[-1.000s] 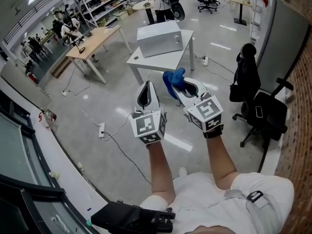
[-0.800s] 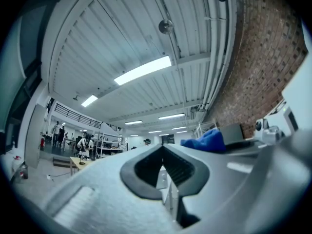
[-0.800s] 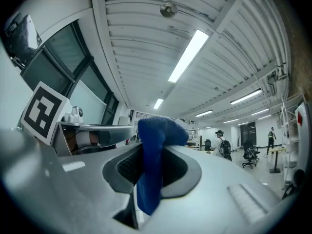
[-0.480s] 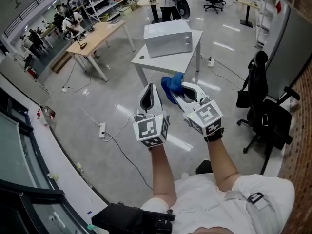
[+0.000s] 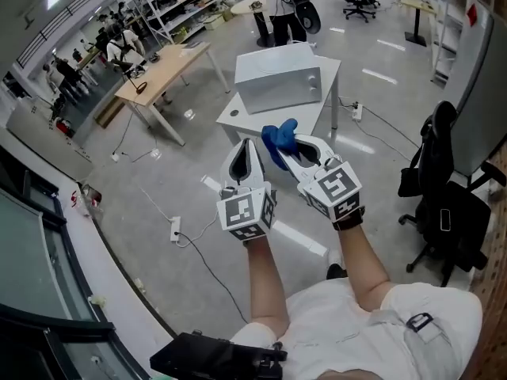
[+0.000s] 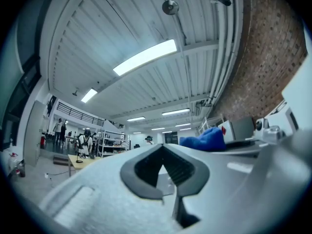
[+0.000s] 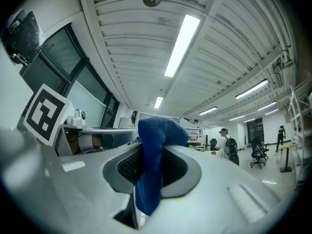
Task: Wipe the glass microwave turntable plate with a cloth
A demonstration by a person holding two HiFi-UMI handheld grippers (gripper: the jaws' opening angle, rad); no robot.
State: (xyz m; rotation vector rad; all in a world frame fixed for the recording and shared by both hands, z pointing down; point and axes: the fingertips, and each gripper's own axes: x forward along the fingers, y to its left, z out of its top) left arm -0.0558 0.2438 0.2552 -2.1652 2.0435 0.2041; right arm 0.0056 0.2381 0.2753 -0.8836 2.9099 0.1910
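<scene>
Cloth [image 5: 279, 137], blue and folded, is pinched between the jaws of the right gripper [image 5: 295, 147]; in the right gripper view it hangs between the two pads and rises above them. The left gripper [image 5: 243, 146] has its jaws pressed together with nothing between them.

Compared with one second ago, the white table [image 5: 238, 119] and the microwave [image 5: 279, 79] on it lie closer to the grippers and a little more to the right in the head view. The two grippers keep the same pose side by side in front of the body. I judge that the person is walking toward the table, so the task is only in the approach and no wiping is begun.

The glass turntable plate shows in no view. Probably it is inside the microwave, but this I cannot confirm, and I cannot tell from here if the door is shut. If so, the next move calls for opening it, and the empty left gripper seems free for that.

Counted: two grippers, one cloth, one microwave, one white table, and no plate in sight.
</scene>
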